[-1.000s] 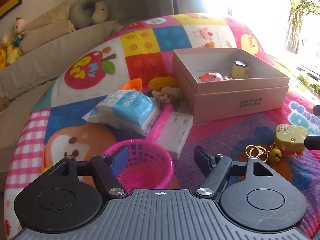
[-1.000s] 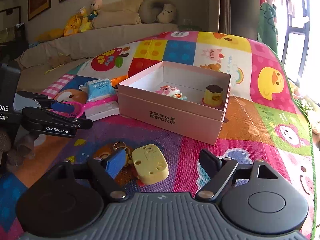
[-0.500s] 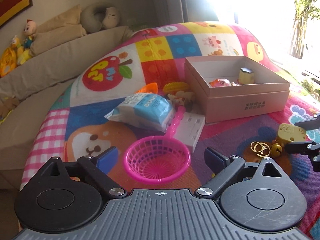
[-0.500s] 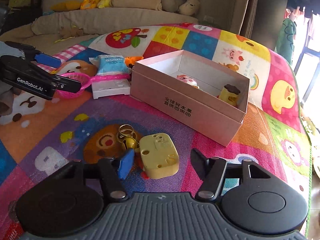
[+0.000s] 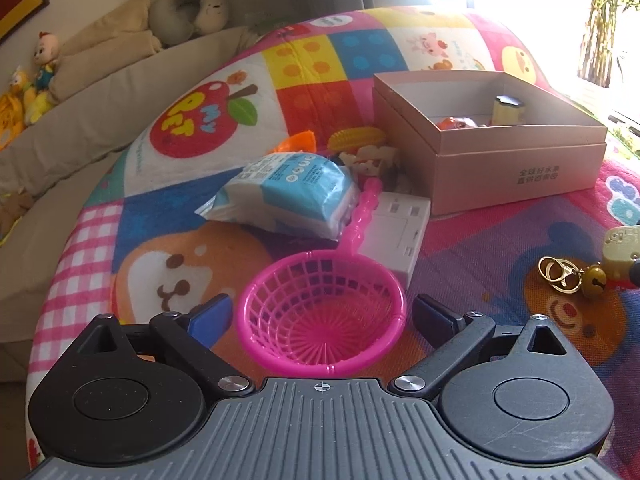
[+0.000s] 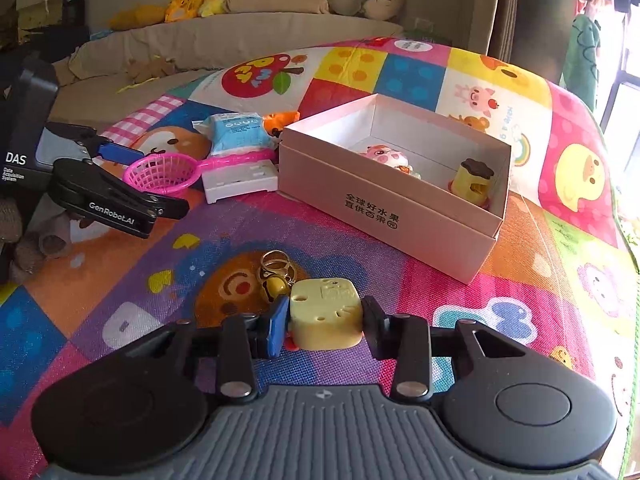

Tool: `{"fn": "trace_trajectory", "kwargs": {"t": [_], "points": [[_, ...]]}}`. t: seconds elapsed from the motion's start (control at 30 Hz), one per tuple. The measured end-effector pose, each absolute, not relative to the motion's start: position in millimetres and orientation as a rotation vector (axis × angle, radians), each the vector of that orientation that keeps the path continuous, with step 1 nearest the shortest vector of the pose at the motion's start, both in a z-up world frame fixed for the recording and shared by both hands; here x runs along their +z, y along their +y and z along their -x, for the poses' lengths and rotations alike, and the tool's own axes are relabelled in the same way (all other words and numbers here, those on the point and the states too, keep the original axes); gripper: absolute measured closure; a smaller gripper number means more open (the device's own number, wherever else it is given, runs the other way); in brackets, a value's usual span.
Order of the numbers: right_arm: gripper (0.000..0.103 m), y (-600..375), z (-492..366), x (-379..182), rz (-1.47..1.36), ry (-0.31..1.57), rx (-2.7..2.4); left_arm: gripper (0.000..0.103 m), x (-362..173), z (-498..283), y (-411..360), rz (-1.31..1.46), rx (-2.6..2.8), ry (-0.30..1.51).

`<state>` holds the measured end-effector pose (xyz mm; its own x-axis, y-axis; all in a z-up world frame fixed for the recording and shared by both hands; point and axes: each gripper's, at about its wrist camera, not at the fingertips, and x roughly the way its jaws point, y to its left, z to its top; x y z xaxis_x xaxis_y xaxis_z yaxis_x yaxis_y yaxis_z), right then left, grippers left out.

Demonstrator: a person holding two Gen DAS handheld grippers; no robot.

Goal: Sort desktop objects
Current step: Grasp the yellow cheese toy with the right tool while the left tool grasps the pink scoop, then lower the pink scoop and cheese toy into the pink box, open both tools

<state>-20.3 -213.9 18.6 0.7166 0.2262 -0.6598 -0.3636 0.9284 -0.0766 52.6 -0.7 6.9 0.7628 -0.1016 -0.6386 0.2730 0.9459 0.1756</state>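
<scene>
Yellow keychain toy (image 6: 325, 312) pinched by right hand-held gripper (image 6: 324, 326); left hand-held gripper (image 5: 322, 314) spread around pink strainer (image 5: 322, 320).

Readable writing on the box, the mat and the left gripper

The pink box (image 6: 390, 204) carries two rows of black Chinese characters on its side wall, too small to read surely. The play mat (image 5: 192, 120) shows "MY PET" on a red apple. In the right wrist view, the left gripper (image 6: 120, 184) bears "GenRobot.AI" on one finger, and its body (image 6: 20, 156) reads "DAS" over "Data Acquisition System".
</scene>
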Motion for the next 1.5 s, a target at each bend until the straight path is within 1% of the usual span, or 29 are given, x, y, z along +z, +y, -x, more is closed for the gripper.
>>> {"fn": "trace_trajectory", "kwargs": {"t": [0.07,0.27,0.4,0.53,0.6,0.63,0.67,0.7,0.8,0.87,0.9,0.93,1.0,1.07,1.2,1.27,1.33,1.37,1.4,1.43,1.5], "points": [[0.064,-216,23,21,0.199,0.701,0.325,0.015,7,-56,-1,-0.249,-0.194,0.687],[0.065,-223,34,29,0.182,0.715,0.322,0.016,21,-25,1,-0.242,-0.214,0.664],[0.065,-229,49,45,0.204,0.694,0.31,0.016,62,12,-1,-0.204,-0.279,0.573],[0.065,-243,61,98,0.165,0.586,0.282,0.016,132,32,-20,-0.197,-0.318,0.338],[0.065,-253,64,135,0.144,0.502,0.259,0.016,155,31,-33,-0.201,-0.341,0.253],[0.069,-257,64,150,0.132,0.465,0.249,0.016,163,26,-41,-0.206,-0.349,0.225],[0.078,-262,63,165,0.126,0.427,0.241,0.016,167,19,-49,-0.207,-0.358,0.213],[0.086,-266,61,177,0.123,0.397,0.231,0.016,169,8,-60,-0.205,-0.37,0.213],[0.086,-277,47,203,0.114,0.326,0.191,0.016,161,-29,-93,-0.197,-0.395,0.229],[0.086,-281,31,211,0.112,0.313,0.168,0.015,148,-59,-115,-0.201,-0.384,0.237],[0.086,-283,22,211,0.108,0.317,0.161,0.014,138,-79,-126,-0.198,-0.385,0.265],[0.086,-284,13,210,0.106,0.323,0.157,0.01,127,-99,-136,-0.2,-0.4,0.32],[0.086,-288,-2,204,0.1,0.346,0.158,0.009,107,-124,-146,-0.205,-0.413,0.43],[0.086,-293,-10,193,0.084,0.384,0.167,0.008,92,-129,-143,-0.204,-0.399,0.473],[0.085,-305,-3,163,0.069,0.465,0.187,0.006,79,-103,-120,-0.203,-0.374,0.486],[0.082,-307,3,144,0.07,0.523,0.214,0.004,77,-81,-102,-0.201,-0.355,0.5],[0.064,-303,7,125,0.074,0.588,0.237,0.003,76,-67,-88,-0.197,-0.348,0.518],[0.058,-299,11,114,0.084,0.615,0.249,0.003,75,-56,-79,-0.196,-0.341,0.528],[0.046,-293,13,104,0.095,0.636,0.255,0.003,73,-48,-74,-0.195,-0.332,0.536],[0.041,-287,15,95,0.106,0.654,0.261,0.003,70,-38,-67,-0.191,-0.325,0.543],[0.037,-272,18,76,0.139,0.683,0.288,0.003,65,-27,-56,-0.169,-0.31,0.564]]}}
